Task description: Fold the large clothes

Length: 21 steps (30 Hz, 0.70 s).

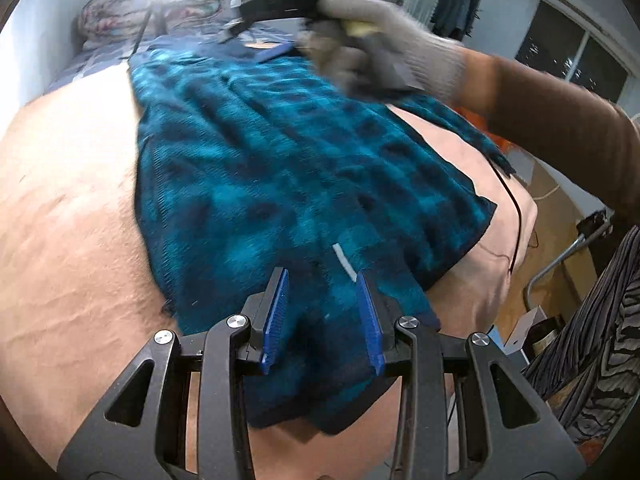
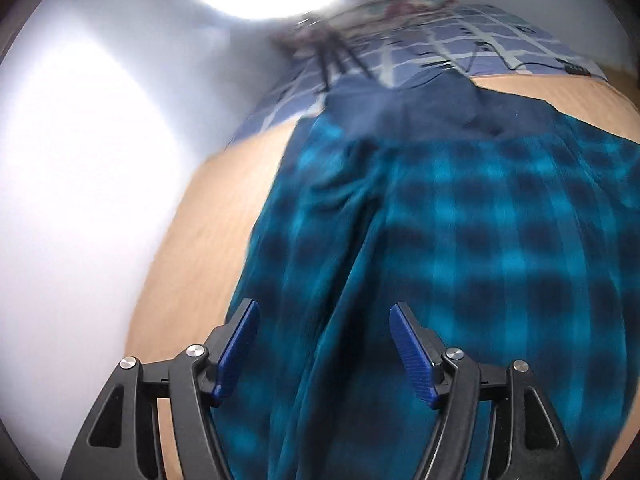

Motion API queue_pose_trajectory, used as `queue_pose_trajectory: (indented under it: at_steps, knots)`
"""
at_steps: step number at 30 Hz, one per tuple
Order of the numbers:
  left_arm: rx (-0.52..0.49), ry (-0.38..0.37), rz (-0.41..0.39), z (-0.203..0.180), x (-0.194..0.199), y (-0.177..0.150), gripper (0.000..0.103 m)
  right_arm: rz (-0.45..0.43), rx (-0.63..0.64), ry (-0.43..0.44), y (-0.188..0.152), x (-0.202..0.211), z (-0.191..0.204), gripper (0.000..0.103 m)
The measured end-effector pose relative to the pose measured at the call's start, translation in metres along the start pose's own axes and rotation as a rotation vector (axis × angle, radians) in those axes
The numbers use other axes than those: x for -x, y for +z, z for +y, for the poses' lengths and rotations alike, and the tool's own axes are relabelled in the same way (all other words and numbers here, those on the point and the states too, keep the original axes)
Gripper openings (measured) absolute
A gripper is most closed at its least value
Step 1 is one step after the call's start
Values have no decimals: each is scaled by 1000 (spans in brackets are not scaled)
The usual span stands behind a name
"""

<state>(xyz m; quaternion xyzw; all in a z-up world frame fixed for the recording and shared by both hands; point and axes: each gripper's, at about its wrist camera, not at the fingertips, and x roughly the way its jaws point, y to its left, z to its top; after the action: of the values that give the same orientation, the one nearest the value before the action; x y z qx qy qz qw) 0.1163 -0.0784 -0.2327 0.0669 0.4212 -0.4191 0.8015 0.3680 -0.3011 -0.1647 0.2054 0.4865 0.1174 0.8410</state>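
A large teal and dark blue plaid garment lies lengthwise on a peach-coloured bed sheet. It also fills the right wrist view, with a plain navy part at its far end. My left gripper is open, its blue pads either side of the garment's near edge, by a small white tag. My right gripper is open above the cloth. In the left wrist view a gloved hand holds the right gripper over the garment's far end, blurred.
A blue checked blanket and a floral pillow lie at the head of the bed, with tripod legs there. A white wall borders the bed's left side. Right of the bed are a thin black cable, floor clutter and a window.
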Motion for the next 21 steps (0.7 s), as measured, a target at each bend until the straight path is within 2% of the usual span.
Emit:
queue_pose_trajectory:
  at_steps: [2, 6, 7, 8, 9, 10, 11, 13, 14, 15, 17, 19, 21]
  knots:
    - [-22, -7, -6, -7, -4, 4, 35, -5, -38, 12, 14, -19, -9, 71]
    - [-60, -12, -13, -20, -14, 13, 35, 56, -93, 67, 32, -64, -23, 67]
    - [-61, -21, -10, -22, -17, 14, 35, 71, -88, 71, 34, -74, -22, 53]
    - [-59, -32, -4, -23, -20, 15, 35, 80, -83, 84, 34, -81, -22, 28]
    - [-51, -44, 5, -23, -24, 16, 35, 99, -65, 99, 37, -88, -17, 23]
    - [-41, -58, 20, -25, -30, 18, 35, 94, -17, 76, 41, -90, -9, 16]
    - [-44, -58, 27, -27, -36, 18, 35, 77, 46, 51, 45, -89, 0, 13]
    - [-60, -34, 38, -33, -47, 17, 35, 52, 158, -67, 50, -93, 9, 13]
    - [-59, -40, 47, -34, -50, 15, 35, 78, 167, -112, 49, -102, 7, 15]
    - [-59, -40, 42, -35, -50, 14, 36, 102, 180, -131, 47, -107, 7, 16]
    - [-67, -42, 30, -36, -44, 13, 36, 86, 210, -154, 46, -100, 15, 40]
    - [-47, -56, 13, -31, -35, 13, 36, 35, 240, -205, 45, -78, 27, 43]
    - [-29, -62, -2, -27, -27, 13, 36, -26, 292, -173, 37, -52, 44, 43]
